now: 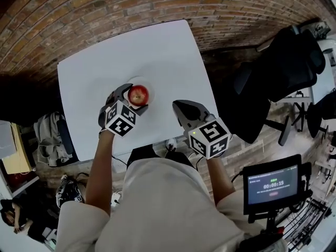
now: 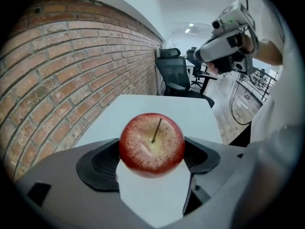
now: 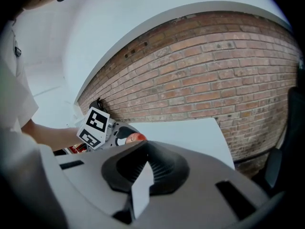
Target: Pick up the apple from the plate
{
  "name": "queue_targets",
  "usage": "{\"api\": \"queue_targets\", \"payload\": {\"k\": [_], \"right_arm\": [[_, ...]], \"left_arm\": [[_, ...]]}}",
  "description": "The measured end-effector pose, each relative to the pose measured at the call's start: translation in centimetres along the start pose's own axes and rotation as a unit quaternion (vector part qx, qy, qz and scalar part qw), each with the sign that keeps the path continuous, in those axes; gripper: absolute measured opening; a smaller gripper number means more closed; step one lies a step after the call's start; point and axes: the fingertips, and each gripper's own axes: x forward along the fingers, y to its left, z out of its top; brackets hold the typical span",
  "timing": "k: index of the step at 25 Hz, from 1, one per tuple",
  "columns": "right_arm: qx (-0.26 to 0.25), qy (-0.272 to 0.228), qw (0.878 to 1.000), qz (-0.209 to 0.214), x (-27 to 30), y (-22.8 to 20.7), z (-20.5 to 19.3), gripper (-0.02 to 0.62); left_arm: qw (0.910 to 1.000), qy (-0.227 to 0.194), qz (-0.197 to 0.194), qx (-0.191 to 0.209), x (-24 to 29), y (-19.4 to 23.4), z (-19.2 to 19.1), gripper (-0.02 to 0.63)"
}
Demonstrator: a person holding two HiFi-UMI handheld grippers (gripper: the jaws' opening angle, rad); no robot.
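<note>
Fingers (image 2: 97, 163) of left gripper (image 1: 130, 94) clenched on both sides of apple (image 2: 151, 144), apple over plate (image 1: 150, 86) on worktop (image 1: 157, 46). Right gripper (image 3: 141, 185) pressed together, empty, apart. Risk: smooth round skin; quick or tilted lift may let apple slip, roll off worktop.

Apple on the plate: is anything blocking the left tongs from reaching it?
Nothing visible does. The apple sits right between the left tongs, which press on both its sides. The right tongs are off to one side, shut and empty.

Screen (image 1: 272, 185), lower right: timer reads 00:00:15; other lines illegible.
</note>
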Motion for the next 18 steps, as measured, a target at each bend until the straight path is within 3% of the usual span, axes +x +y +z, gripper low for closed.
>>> {"api": "queue_targets", "payload": {"k": [18], "right_arm": [[-0.073, -0.049, 0.995, 0.043, -5.0, 2.6, 3.7, 0.002]], "left_arm": [[0.9946, -0.059, 0.075, -0.042, -6.3, -4.3, 3.8, 0.408]]}}
